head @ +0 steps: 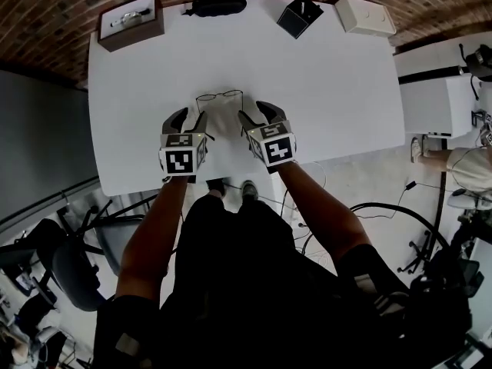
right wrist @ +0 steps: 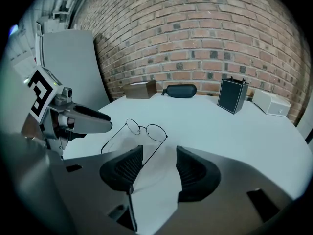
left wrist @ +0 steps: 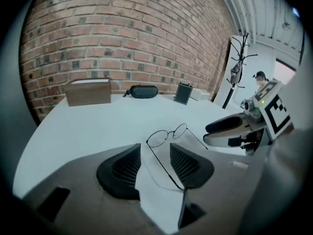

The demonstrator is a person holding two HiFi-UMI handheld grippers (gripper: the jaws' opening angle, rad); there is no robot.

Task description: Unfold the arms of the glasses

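Observation:
Thin round wire-rimmed glasses (head: 219, 95) lie on the white table (head: 346, 91) with both arms swung out toward me. My left gripper (head: 188, 118) is just in front of them, jaws open; in the left gripper view one arm of the glasses (left wrist: 164, 168) runs between the fingers (left wrist: 124, 170) and ends close to the right-hand pad. My right gripper (head: 259, 114) mirrors it, also open. In the right gripper view the other arm of the glasses (right wrist: 146, 163) passes through the gap, nearer the left-hand pad. Neither gripper's pads press on the frame.
Along the table's far edge stand a brown box (head: 131, 20), a black glasses case (head: 219, 4), a black square holder (head: 300, 15) and a white box (head: 365, 15). A brick wall rises behind. A second white table (head: 430, 102) is to the right.

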